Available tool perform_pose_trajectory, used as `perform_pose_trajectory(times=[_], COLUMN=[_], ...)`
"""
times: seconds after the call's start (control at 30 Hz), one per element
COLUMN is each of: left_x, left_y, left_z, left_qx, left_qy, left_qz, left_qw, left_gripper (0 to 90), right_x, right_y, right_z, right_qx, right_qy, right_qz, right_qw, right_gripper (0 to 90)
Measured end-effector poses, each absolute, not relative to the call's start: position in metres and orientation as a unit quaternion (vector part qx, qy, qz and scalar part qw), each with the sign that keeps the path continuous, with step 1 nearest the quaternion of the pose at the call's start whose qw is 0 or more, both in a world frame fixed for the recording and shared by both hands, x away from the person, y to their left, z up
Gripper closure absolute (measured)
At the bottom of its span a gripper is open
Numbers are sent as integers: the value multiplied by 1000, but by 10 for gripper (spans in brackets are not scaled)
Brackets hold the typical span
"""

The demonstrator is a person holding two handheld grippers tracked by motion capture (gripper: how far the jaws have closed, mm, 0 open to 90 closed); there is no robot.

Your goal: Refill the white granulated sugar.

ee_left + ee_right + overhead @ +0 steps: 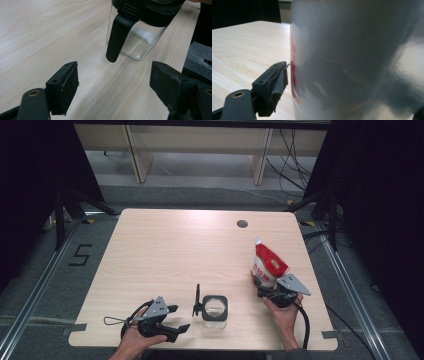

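Your desk (pixel 165 250) carries a glass jar (pixel 215 310); your left hand-held gripper (pixel 176 318) gapes released beside it, your right hand-held gripper (pixel 264 287) grasps a red-and-white pouch (pixel 268 263).

light: overhead, table (pixel 165 250) bright, surround dark | glare: far edge | blur: pouch (pixel 357 62) close, unfocused

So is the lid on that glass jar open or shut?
Open. The lid stands flipped up at the glass jar's left side, leaving its mouth uncovered.

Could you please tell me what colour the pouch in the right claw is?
Red and white pouch, clearest in the high view.
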State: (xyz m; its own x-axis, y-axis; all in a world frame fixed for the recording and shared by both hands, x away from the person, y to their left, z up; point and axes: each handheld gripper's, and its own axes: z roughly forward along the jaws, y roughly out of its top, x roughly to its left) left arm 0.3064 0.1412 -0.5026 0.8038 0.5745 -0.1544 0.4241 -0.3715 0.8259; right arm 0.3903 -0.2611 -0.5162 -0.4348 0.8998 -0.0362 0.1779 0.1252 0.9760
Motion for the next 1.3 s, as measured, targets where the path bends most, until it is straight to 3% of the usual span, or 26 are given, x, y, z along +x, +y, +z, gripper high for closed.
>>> perform_pose_trajectory(times=[0.3,0.4,0.63,0.77,1.3], left_x=[307,307,308,308,308], left_y=[141,141,140,141,142], left_z=[-503,-503,-503,-503,-503], left_qx=[824,826,827,828,828], left_qy=[303,300,294,290,292], left_qz=[78,79,80,84,84], left_qw=[471,471,473,472,471], left_gripper=[225,225,225,225,228], right_x=[393,394,400,400,392], right_y=[-261,-262,-262,-264,-260], right_z=[-516,-516,-517,-517,-509], right_qx=[399,402,389,383,409], right_qy=[664,669,654,663,665], right_qz=[531,536,551,550,528], right_qw=[344,322,344,335,335], right_gripper=[226,247,269,337,384])
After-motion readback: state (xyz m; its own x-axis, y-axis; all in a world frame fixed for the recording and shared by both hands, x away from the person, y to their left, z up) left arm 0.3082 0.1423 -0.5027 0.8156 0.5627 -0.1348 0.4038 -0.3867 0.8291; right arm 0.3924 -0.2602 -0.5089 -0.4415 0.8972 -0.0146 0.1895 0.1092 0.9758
